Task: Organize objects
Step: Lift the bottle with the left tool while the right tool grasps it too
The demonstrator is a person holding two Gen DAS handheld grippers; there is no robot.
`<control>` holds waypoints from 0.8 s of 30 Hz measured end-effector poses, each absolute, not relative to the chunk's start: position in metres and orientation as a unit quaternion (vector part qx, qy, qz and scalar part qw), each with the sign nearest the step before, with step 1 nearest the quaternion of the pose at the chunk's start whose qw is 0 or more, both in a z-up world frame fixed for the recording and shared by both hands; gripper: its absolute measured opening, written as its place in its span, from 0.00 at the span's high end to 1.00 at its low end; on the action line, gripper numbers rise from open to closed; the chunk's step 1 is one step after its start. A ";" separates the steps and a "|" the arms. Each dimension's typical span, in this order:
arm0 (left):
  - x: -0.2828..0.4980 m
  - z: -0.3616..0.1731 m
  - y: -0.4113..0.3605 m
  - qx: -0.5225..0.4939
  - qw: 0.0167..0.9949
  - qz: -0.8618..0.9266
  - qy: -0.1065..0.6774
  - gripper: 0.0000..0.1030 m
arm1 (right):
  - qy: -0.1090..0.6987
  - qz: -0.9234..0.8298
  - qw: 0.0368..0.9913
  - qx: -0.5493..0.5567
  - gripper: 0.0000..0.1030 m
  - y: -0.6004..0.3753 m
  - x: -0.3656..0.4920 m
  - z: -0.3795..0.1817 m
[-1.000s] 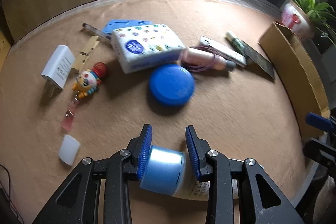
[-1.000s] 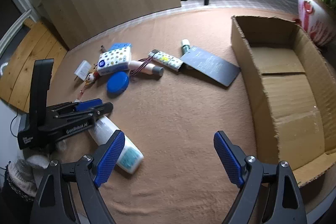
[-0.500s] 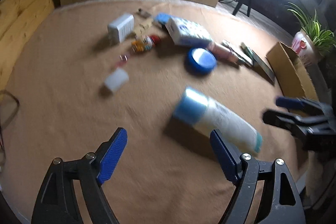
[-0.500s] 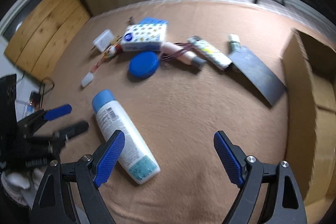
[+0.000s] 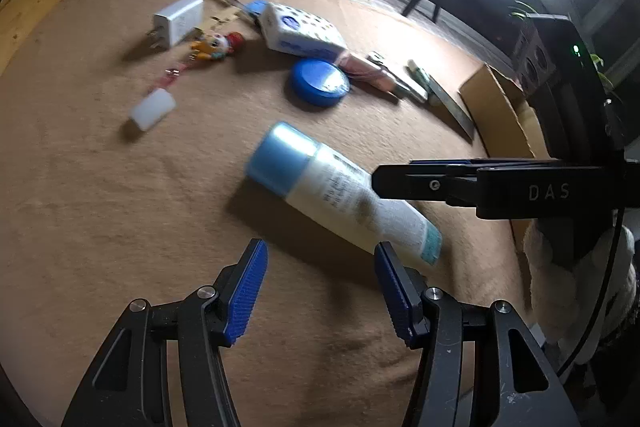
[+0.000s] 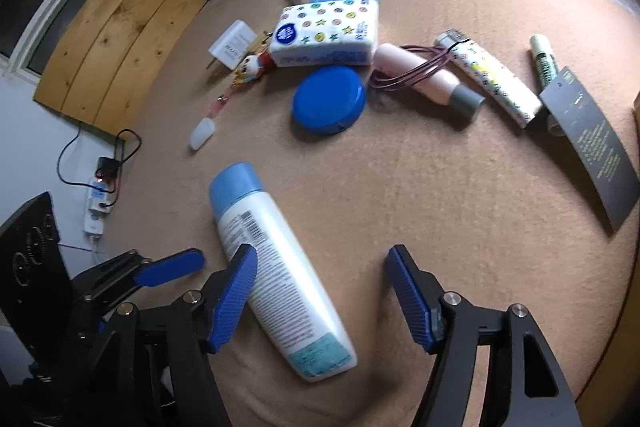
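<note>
Surface: we see a round table (image 6: pixel 400 187) covered in tan felt-like cloth.
Near edge: we find a white bottle with a light blue cap (image 6: pixel 276 267) lying on its side.
Middle: we see a blue round lid (image 6: pixel 328 99) lying flat, a small white cap (image 6: pixel 202 133) well to its left.
Far cluster: we note a dotted tissue pack (image 6: pixel 326 33), a white charger (image 6: pixel 232 44), a clown keychain (image 6: pixel 250 67).
Right side: we see a pink tube (image 6: pixel 428 79), a patterned tube (image 6: pixel 492 77), a dark card (image 6: pixel 592 143).
Far right: we see a cardboard box (image 5: pixel 500 115) at the rim.
</note>
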State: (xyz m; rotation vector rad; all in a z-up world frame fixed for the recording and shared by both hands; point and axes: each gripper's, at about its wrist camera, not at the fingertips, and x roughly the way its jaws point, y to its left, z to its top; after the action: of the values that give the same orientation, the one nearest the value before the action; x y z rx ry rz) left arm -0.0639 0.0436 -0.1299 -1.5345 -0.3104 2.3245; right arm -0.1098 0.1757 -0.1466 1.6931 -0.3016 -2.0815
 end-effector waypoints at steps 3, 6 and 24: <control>-0.065 -0.133 0.049 -0.543 0.177 0.814 -0.106 0.43 | -0.110 -0.746 0.225 0.617 0.40 0.171 -0.108 -0.147; -0.066 -0.135 0.053 -0.544 0.185 0.812 -0.104 0.42 | -0.121 -0.735 0.234 0.625 0.50 0.169 -0.105 -0.149; -0.067 -0.128 0.061 -0.524 0.214 0.817 -0.107 0.42 | -0.176 -0.729 0.235 0.618 0.67 0.154 -0.085 -0.150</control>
State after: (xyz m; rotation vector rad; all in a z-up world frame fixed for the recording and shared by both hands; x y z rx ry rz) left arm -0.0666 0.0608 -0.1276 -1.4539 -0.2974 2.2671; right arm -0.0848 0.1543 -0.1499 1.6954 -0.4830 -2.0013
